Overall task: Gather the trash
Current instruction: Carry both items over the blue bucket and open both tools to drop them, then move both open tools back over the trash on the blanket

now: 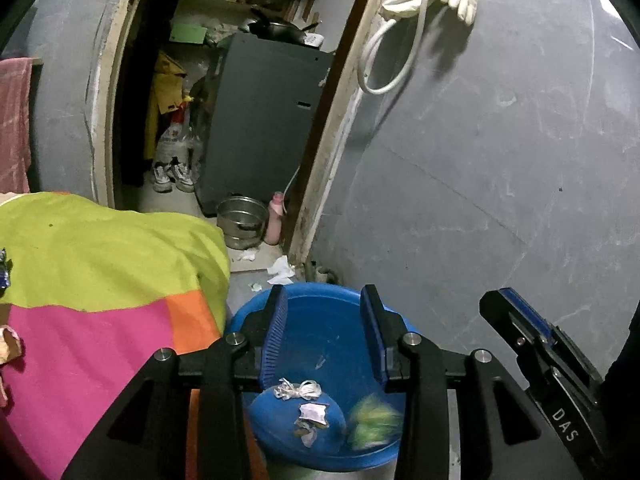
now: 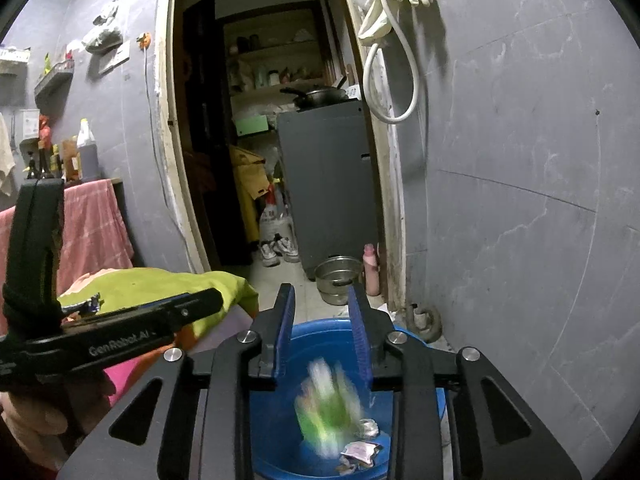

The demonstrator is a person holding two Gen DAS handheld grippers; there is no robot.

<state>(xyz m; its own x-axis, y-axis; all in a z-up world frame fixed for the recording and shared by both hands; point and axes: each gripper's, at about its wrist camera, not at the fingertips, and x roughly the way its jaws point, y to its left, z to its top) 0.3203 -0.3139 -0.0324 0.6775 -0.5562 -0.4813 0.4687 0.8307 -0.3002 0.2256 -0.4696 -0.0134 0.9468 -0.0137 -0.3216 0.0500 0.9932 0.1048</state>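
Note:
A blue plastic basin [image 1: 320,312] [image 2: 320,334] sits on the floor below both grippers. It holds small foil and paper scraps [image 1: 312,412] [image 2: 360,450]. A green wrapper [image 2: 328,408] is blurred in mid-fall below my right gripper; it also shows blurred in the left wrist view [image 1: 374,424]. My left gripper [image 1: 324,304] is open and empty above the basin. My right gripper [image 2: 322,300] is open above the basin, with nothing between its fingers. A small blue wrapper [image 1: 3,270] [image 2: 90,304] lies on the green cloth.
A bed with green, pink and orange cloth [image 1: 100,264] is at the left. White tissue scraps [image 1: 280,272] lie on the floor by the doorway. A steel pot [image 1: 242,222], a pink bottle [image 1: 275,220] and a grey cabinet [image 1: 260,120] stand beyond. A grey wall [image 1: 480,160] is at the right.

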